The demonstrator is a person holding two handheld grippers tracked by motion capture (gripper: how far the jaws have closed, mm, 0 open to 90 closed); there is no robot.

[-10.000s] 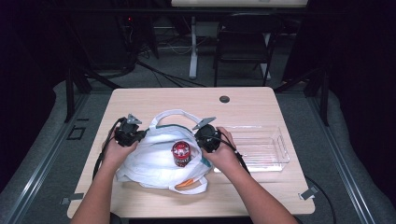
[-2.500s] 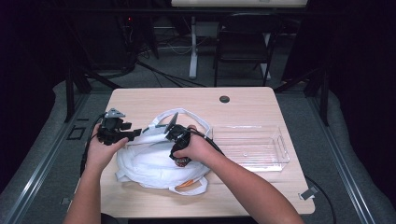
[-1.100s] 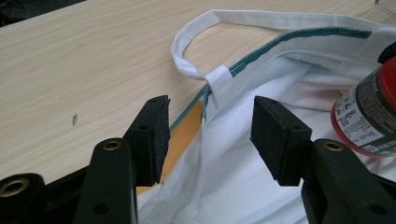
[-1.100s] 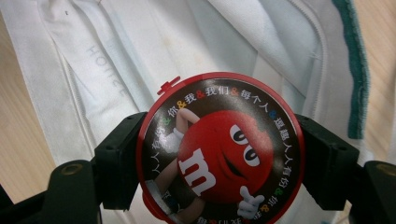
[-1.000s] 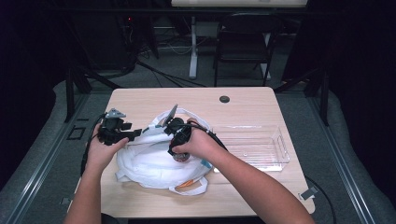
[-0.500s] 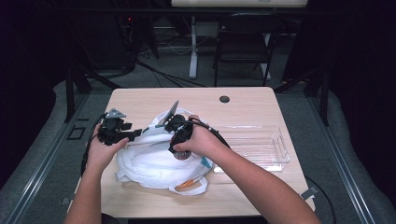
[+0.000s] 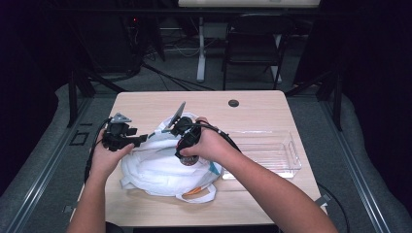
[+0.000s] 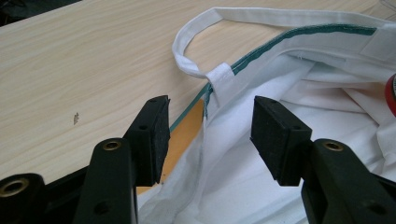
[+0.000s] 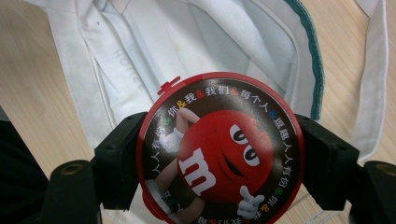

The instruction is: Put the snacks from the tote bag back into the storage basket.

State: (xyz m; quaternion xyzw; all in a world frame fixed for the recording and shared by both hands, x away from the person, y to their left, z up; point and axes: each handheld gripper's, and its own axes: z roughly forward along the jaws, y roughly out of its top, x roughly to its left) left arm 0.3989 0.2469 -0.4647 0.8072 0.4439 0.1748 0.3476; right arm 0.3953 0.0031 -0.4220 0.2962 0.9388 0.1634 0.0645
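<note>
A white cloth bag (image 7: 155, 170) with a green-trimmed rim (image 8: 261, 51) lies on the wooden table (image 7: 145, 104). My right gripper (image 7: 187, 154) is shut on a round red M&M's tin (image 9: 219, 149), held just above the bag's open mouth (image 9: 187, 42). At the bag's left side my left gripper (image 7: 142, 139) stands open. Its two pads (image 8: 156, 133) straddle the bag's edge near the handle seam (image 8: 219, 77) without pinching it. A handle loop (image 8: 187, 42) lies on the wood beyond.
A clear plastic tray (image 7: 272, 153) lies right of the bag. Something orange (image 7: 193, 190) shows at the bag's near end, and an orange patch (image 8: 187, 135) shows under the cloth. A round cable hole (image 7: 233, 103) sits near the table's far edge.
Ten seconds ago the red tin lay in the bag with a gripper at each side. The right gripper has since closed on the tin and raised it slightly; the left shifted left to the rim.
</note>
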